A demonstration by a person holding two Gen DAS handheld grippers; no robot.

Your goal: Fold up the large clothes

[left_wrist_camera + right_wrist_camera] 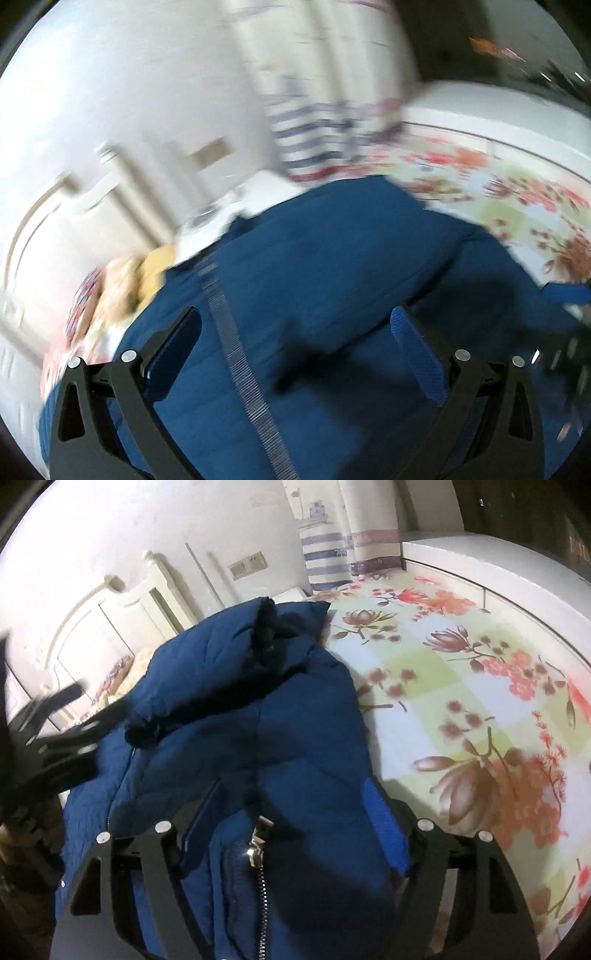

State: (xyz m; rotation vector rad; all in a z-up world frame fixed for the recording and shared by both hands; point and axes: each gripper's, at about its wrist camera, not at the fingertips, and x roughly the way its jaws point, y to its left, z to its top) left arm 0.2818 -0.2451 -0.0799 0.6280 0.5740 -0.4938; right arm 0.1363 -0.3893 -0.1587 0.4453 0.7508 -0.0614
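Blue padded jacket [251, 716] is lying on the floral bed sheet [461, 686], toward its headboard-side edge. Left gripper [295, 339] and right gripper [291, 812] are hovering released; I'd be grasping the zipper-side hem evenly.

- The left wrist view looks forward and down along the left gripper [295, 339], close above the blue jacket [332, 258]; the picture is smeared.
- The right wrist view looks forward and down along the right gripper [291, 812], close over the same jacket.
- Both take in the jacket, the flowered bedsheet [461, 686], the striped curtain [325, 557] and the white headboard [110, 620].
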